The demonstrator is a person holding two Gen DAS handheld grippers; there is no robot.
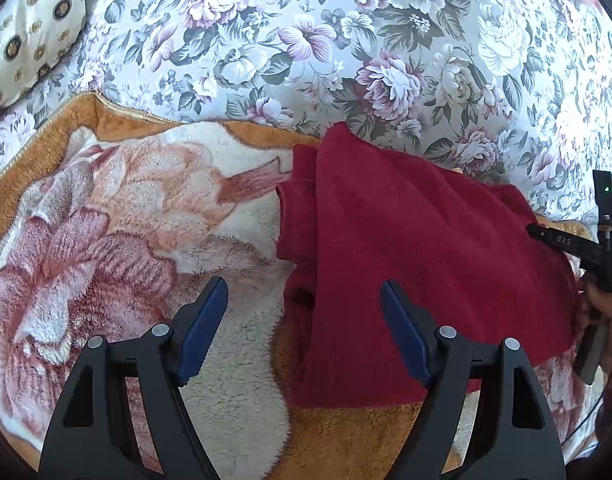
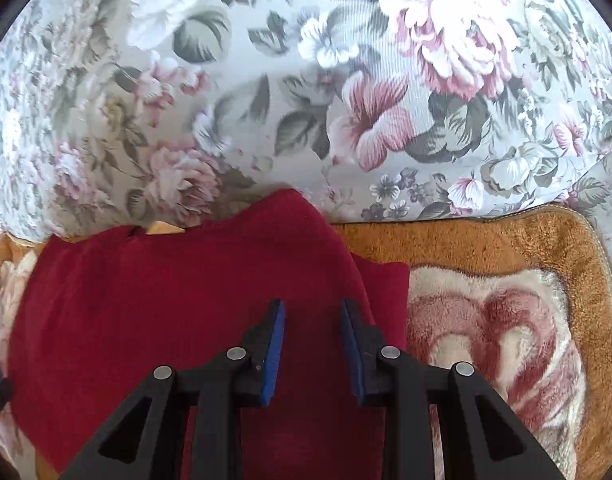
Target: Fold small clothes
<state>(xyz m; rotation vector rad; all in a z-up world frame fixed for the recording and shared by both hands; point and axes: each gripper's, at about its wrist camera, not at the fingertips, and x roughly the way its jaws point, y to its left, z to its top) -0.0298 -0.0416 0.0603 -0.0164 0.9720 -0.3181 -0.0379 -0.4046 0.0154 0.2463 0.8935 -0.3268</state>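
A dark red fleece garment (image 1: 406, 248) lies folded on a plush blanket, with one layer lapped over another along its left side. My left gripper (image 1: 304, 286) hovers over the garment's left edge, open wide, one fingertip above the blanket and the other above the red cloth. In the right wrist view the same garment (image 2: 166, 300) fills the lower left. My right gripper (image 2: 313, 308) is over its right part, open with a narrow gap and nothing pinched between the pads. One of its fingers (image 1: 546, 236) reaches in from the right edge of the left wrist view.
The plush blanket (image 1: 126, 220) has an orange border and a big pink flower print. It lies on a floral bedsheet (image 1: 346, 40). A cream pillow (image 1: 30, 28) sits at the far left. A person's hand (image 1: 598, 304) holds the right gripper. A tan tag (image 2: 164, 227) shows at the garment's far edge.
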